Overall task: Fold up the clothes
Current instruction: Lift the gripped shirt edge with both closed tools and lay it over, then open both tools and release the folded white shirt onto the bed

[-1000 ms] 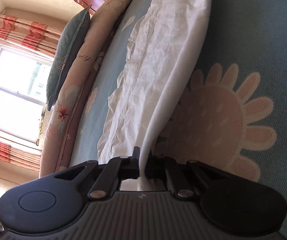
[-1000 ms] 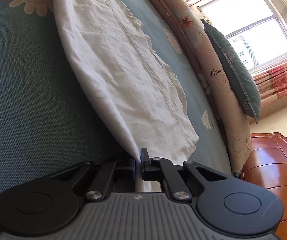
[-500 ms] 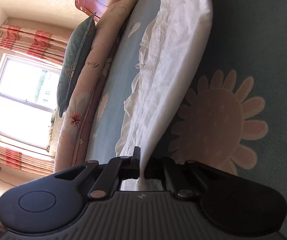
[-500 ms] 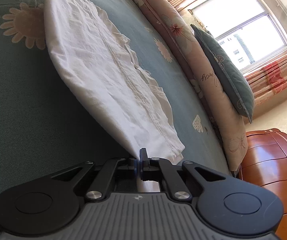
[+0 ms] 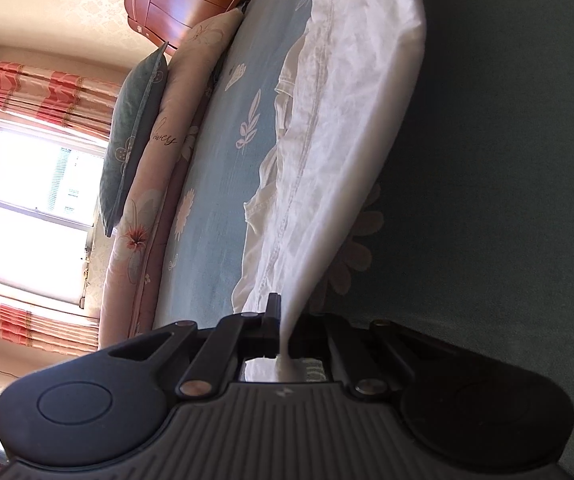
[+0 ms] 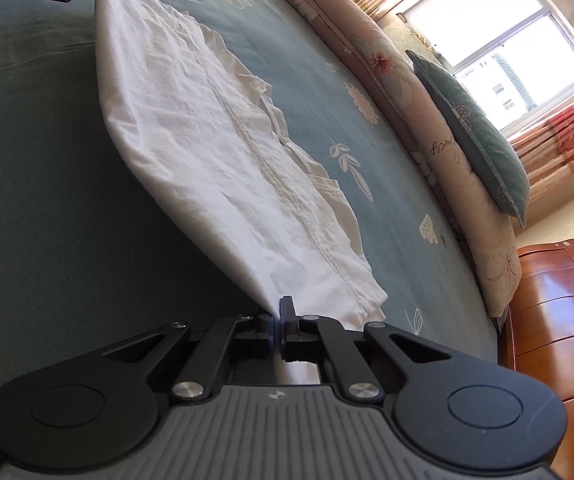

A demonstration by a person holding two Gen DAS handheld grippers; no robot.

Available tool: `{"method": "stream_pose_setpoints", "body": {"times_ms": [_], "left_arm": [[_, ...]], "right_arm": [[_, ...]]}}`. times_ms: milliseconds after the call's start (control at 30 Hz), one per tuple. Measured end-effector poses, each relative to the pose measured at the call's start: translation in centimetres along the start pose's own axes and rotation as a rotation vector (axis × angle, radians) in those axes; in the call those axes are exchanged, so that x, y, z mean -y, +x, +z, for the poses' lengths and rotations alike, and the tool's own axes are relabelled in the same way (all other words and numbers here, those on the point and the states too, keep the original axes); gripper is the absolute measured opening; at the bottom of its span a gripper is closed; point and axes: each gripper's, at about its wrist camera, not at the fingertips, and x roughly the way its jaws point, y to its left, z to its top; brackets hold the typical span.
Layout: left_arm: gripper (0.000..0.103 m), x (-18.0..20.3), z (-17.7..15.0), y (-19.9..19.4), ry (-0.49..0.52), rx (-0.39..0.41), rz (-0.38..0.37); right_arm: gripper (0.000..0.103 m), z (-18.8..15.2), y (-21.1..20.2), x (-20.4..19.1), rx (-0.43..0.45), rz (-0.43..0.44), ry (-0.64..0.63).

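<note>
White garment (image 6: 223, 148) is pinched at opposite corners by left gripper (image 5: 283, 332) and right gripper (image 6: 278, 322), jaws pressed together, edge held taut above the bed (image 6: 367, 168) for folding.

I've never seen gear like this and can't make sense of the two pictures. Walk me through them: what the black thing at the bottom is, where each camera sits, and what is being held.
There is no robot here. A person holds a two-finger tool in each hand, and a fisheye camera on each tool looks forward along its fingers. The black shape at the bottom of each picture is that tool.

One picture comes from the left gripper, the other from the right gripper. Both are shut on the same white garment, one at each end of its edge, lifting that edge off the bed. The left gripper also appears far off in the right picture's top corner.

The garment's other side lies on the blue flowered bedspread. Beside it are a long floral pillow and a teal cushion, with a window behind.
</note>
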Motion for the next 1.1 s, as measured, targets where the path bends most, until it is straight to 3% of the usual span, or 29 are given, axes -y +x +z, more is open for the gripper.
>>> {"method": "stream_pose_setpoints", "body": {"times_ms": [200, 267, 367, 467, 533, 633, 733, 800, 1033, 1100], "left_arm": [[0.002, 1.8, -0.8, -2.8, 0.0, 0.003, -0.036], [0.008, 2.4, -1.1, -3.1, -0.003, -0.001, -0.061], [0.011, 3.1, -1.7, -3.6, -0.006, -0.011, -0.124], [0.011, 3.1, -2.4, -4.8, -0.022, -0.008, -0.193], [0.012, 2.4, -2.9, -5.4, -0.047, -0.009, -0.225], [0.012, -0.1, -3.3, -4.4, -0.188, 0.0, -0.257], [0.024, -2.7, -3.6, -3.2, -0.342, 0.01, -0.285], [0.033, -4.5, -3.8, -2.5, -0.444, 0.016, -0.303], [0.039, -8.7, -5.2, 0.4, -0.774, 0.014, -0.399], [0.041, -10.0, -5.9, -0.4, -0.811, 0.057, -0.403]], "right_arm": [[0.003, -1.1, -2.9, -2.9, -0.037, 0.038, -0.004], [0.004, -1.2, -3.1, -3.7, -0.061, 0.045, 0.006], [0.012, -1.4, -3.4, -4.2, -0.091, 0.093, 0.055], [0.014, -1.7, -4.5, -4.5, -0.089, 0.097, 0.078], [0.021, -1.8, -5.4, -4.4, -0.079, 0.099, 0.093], [0.031, -1.5, -6.5, -3.2, -0.038, 0.099, 0.156], [0.046, -0.8, -6.9, -1.8, 0.015, 0.093, 0.233], [0.047, -0.3, -6.4, -0.9, 0.041, 0.081, 0.291], [0.051, 0.6, -4.3, 0.9, 0.099, 0.147, 0.513], [0.051, 0.5, -3.7, 1.0, 0.099, 0.158, 0.545]]}}
